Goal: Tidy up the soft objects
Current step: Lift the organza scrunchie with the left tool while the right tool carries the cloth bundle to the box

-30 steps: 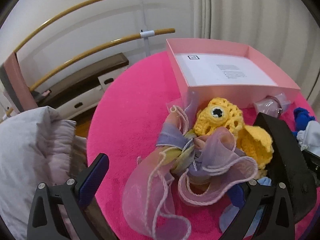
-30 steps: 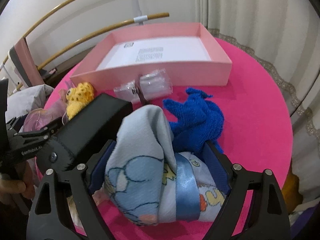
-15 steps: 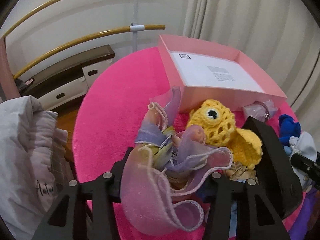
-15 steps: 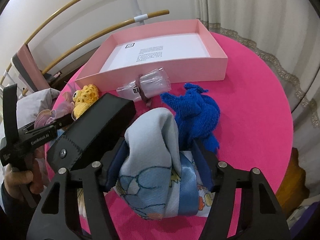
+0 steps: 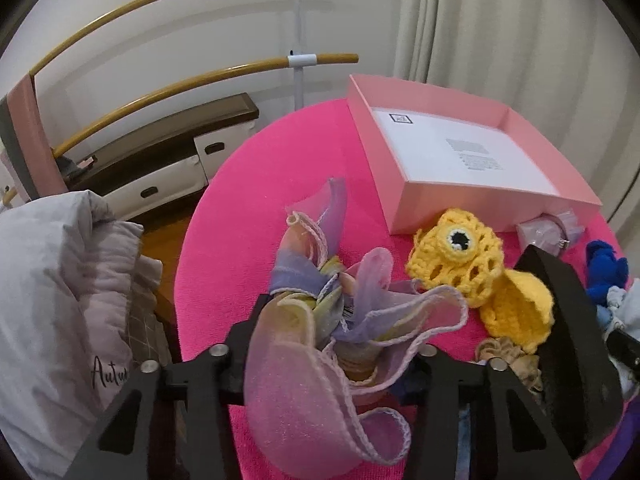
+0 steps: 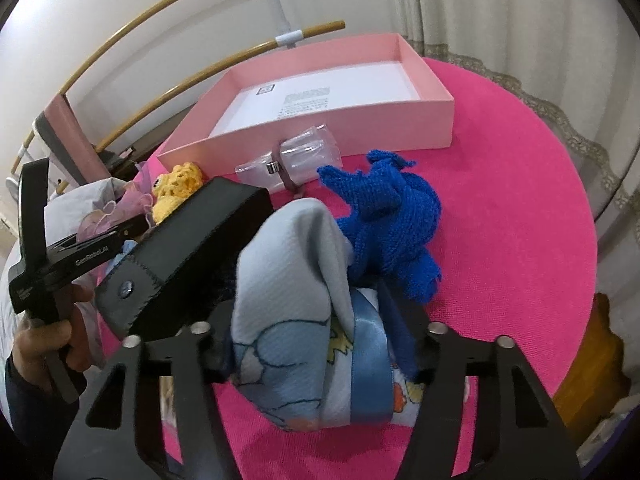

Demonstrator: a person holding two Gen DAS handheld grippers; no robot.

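Fingers (image 5: 240, 340) closing, now gripping scarf (image 5: 320, 340)

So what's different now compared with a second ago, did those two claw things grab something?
Yes. The left gripper, wide open a second ago, has closed around the sheer pastel scarf and is closing further. The right gripper has tightened on the light blue printed cloth, also closing. The pink box, yellow crochet toy and blue knitted piece lie unmoved.
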